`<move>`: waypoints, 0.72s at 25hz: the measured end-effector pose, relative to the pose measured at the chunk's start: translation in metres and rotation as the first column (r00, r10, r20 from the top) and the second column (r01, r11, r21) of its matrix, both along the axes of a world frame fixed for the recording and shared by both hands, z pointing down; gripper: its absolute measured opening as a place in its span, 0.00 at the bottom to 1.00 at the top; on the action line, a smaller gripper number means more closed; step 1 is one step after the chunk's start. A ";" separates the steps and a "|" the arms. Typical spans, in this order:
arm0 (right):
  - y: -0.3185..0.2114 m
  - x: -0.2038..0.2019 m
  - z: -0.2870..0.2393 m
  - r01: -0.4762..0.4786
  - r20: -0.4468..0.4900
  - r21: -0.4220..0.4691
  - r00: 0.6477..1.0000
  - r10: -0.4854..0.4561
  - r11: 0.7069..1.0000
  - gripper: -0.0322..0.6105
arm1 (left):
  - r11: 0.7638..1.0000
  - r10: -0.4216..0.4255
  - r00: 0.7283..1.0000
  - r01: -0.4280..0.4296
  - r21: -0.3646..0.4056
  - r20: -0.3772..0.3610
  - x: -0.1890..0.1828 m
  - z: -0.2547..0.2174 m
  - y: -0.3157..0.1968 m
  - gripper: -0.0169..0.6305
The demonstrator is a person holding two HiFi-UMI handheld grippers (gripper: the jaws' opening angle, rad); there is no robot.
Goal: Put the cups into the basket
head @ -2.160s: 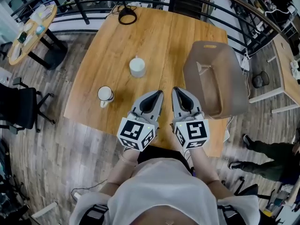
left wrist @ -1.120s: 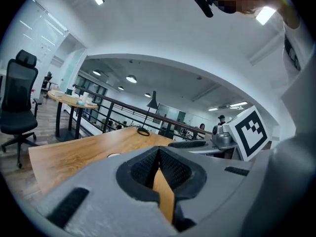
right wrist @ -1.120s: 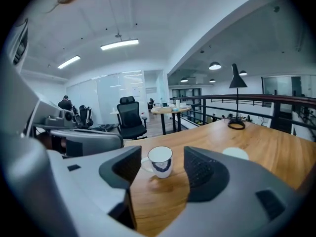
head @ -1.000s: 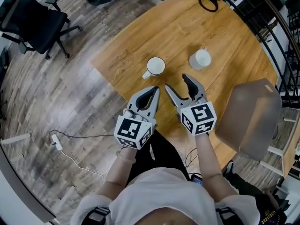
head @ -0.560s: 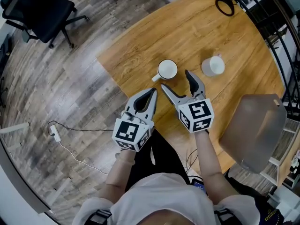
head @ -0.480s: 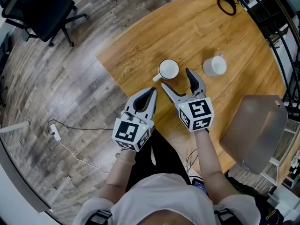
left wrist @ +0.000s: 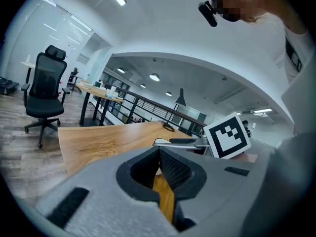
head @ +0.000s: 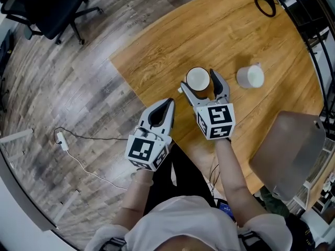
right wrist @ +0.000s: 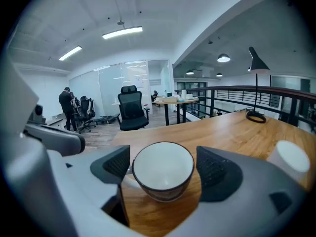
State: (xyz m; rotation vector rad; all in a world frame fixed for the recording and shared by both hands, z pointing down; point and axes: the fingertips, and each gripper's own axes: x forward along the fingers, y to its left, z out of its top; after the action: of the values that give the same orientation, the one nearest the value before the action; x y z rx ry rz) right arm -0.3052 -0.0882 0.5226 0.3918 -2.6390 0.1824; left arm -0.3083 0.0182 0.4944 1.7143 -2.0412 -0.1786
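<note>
Straddling the dark-rimmed white mug (right wrist: 163, 174), the right gripper (right wrist: 163, 163) has its jaws wide apart. Only the right gripper view shows the gap at the right-hand pad. The head view alone shows the grey plastic basket (head: 293, 156) at lower right, well apart from the mug. The left gripper (left wrist: 159, 152) is closed and empty. There are two cups, that mug and a plain white cup (head: 250, 77) right of it, both on the wooden table (head: 230, 25), and one basket.

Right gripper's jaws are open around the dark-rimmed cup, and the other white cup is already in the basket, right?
Not quite. The other white cup is not in the basket; it stands on the table, as the head view shows. The right gripper does straddle the dark-rimmed cup with open jaws.
</note>
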 end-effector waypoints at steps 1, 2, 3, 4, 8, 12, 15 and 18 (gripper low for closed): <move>0.000 -0.003 0.003 -0.004 -0.003 -0.003 1.000 0.004 1.000 0.66 | 1.000 -0.003 1.000 0.003 -0.003 -0.002 -0.002 0.001 0.002 0.04; 0.000 -0.005 0.006 -0.009 -0.005 -0.005 1.000 0.009 1.000 0.66 | 1.000 -0.006 1.000 0.006 -0.005 -0.005 -0.003 0.003 0.003 0.04; 0.000 -0.007 0.008 -0.013 -0.006 -0.005 1.000 0.013 1.000 0.66 | 1.000 -0.008 1.000 0.008 -0.006 -0.007 -0.004 0.004 0.005 0.04; 0.000 -0.008 0.009 -0.016 -0.007 -0.004 1.000 0.016 1.000 0.66 | 1.000 -0.009 1.000 0.009 -0.008 -0.008 -0.005 0.005 0.006 0.04; 0.000 -0.011 0.011 -0.013 0.001 -0.017 1.000 0.013 1.000 0.66 | 1.000 -0.013 1.000 0.013 -0.016 -0.012 -0.008 0.009 0.009 0.04; 0.000 -0.011 0.011 -0.028 0.024 -0.041 0.999 0.029 0.999 0.66 | 1.000 -0.009 1.000 0.009 -0.018 -0.021 -0.007 0.010 0.009 0.04; -0.003 -0.011 0.011 -0.042 0.040 -0.037 0.998 0.044 0.998 0.66 | 1.000 -0.005 1.000 0.004 -0.019 -0.025 -0.004 0.012 0.009 0.04; -0.003 -0.011 0.011 -0.047 0.040 -0.035 0.998 0.049 0.998 0.66 | 1.000 0.000 1.000 -0.001 -0.023 -0.030 -0.002 0.014 0.009 0.04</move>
State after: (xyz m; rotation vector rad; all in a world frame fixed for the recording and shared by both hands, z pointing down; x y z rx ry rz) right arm -0.3161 -0.0910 0.5339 0.4448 -2.6641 0.2524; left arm -0.3105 0.0273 0.5086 1.6884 -2.0139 -0.1792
